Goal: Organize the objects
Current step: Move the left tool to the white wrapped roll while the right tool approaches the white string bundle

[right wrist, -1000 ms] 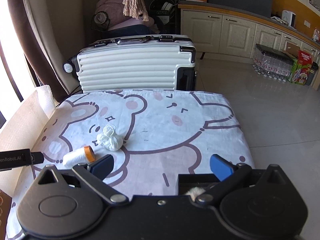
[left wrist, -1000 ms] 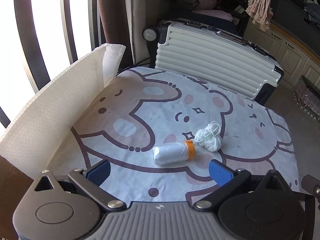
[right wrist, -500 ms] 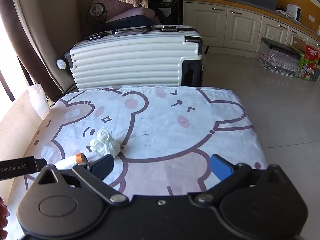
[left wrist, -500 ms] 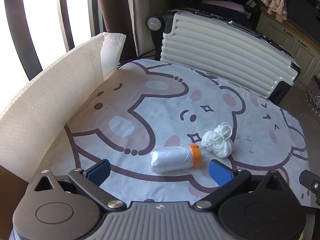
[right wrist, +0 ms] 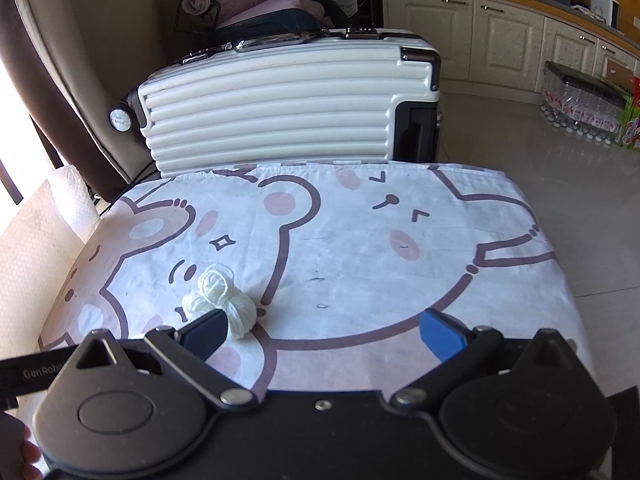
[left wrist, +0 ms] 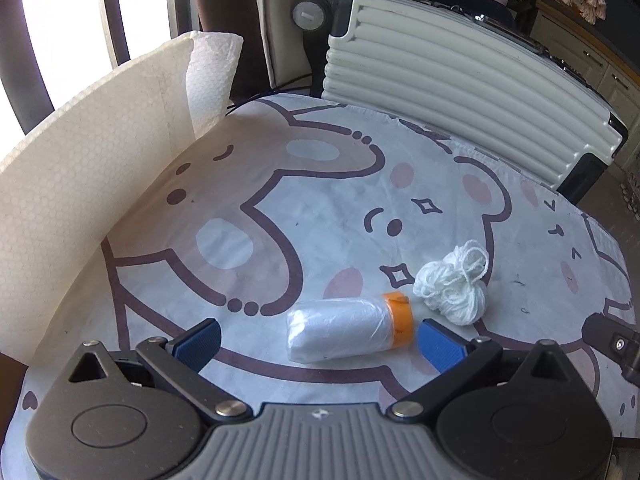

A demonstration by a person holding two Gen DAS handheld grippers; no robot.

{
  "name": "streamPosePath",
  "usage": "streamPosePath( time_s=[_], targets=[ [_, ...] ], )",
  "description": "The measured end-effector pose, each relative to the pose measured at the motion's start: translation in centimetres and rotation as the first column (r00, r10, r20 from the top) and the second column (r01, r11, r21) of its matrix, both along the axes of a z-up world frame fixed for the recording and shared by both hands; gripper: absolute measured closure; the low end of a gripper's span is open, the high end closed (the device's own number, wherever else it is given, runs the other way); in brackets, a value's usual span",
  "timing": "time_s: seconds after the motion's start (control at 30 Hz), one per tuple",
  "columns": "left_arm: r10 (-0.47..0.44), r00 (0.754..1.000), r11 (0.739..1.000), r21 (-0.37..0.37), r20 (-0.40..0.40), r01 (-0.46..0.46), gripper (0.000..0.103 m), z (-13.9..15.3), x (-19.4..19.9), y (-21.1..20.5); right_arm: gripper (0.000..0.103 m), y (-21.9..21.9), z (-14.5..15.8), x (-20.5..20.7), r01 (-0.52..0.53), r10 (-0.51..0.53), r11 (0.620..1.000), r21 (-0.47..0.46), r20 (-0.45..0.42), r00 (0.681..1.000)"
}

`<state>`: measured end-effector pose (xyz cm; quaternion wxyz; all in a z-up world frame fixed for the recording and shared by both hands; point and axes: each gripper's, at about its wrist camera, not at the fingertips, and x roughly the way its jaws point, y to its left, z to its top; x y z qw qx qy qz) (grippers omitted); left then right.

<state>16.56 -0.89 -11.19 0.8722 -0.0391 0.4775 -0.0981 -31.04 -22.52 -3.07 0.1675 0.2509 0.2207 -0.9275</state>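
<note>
Nothing appears organized yet: the wrapped spool (left wrist: 350, 332) and yarn bundle (left wrist: 454, 282) lie loose on the table (left wrist: 320, 184), left gripper (left wrist: 316, 338) and right gripper (right wrist: 324, 334) both spread apart, empty.

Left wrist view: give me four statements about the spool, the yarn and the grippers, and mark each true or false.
1. The spool lies on its side on the cloth. True.
2. The left gripper is shut on the spool. False: its fingers stand open on either side of it, not clamping.
3. The yarn lies by the spool's orange end. True.
4. The right gripper holds the yarn. False: it is open, the yarn beside one finger.
</note>
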Motion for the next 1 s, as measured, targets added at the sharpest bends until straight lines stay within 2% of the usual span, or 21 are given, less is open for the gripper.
streamPosePath(
  time_s=[0.3,0.6,0.7,0.77,0.83,1.0],
  targets=[
    [-0.009,1.0,1.0,-0.003,-0.028,0.009,0.0,-2.2,1.8,-1.3,0.0,-0.8,-1.6,-3.2,0.042,-0.041,0.999,-0.01,0.033,0.999],
    [-0.008,0.997,0.999,-0.036,-0.082,0.005,0.003,-3.9,3.3,-1.7,0.0,-2.2,-3.4,-5.0,0.038,-0.037,0.999,-0.016,0.066,0.997],
    [-0.017,0.997,0.997,-0.073,-0.077,0.011,0.011,-3.9,3.7,-1.5,0.004,-2.7,-3.9,-5.5,0.035,-0.033,0.999,-0.022,0.083,0.996],
    [-0.03,0.997,0.995,-0.097,-0.075,0.023,0.018,-3.8,4.0,-1.4,0.011,-3.0,-4.2,-5.7,0.036,-0.034,0.999,-0.027,0.096,0.995],
    [-0.046,0.996,0.994,-0.102,-0.082,0.038,0.02,-3.7,4.2,-1.4,0.017,-3.2,-4.5,-6.1,0.041,-0.037,0.999,-0.033,0.109,0.993],
    [-0.063,0.994,0.992,-0.113,-0.092,0.053,0.022,-3.6,4.6,-1.0,0.022,-3.8,-5.3,-6.8,0.047,-0.038,0.997,-0.06,0.15,0.988]
  ],
)
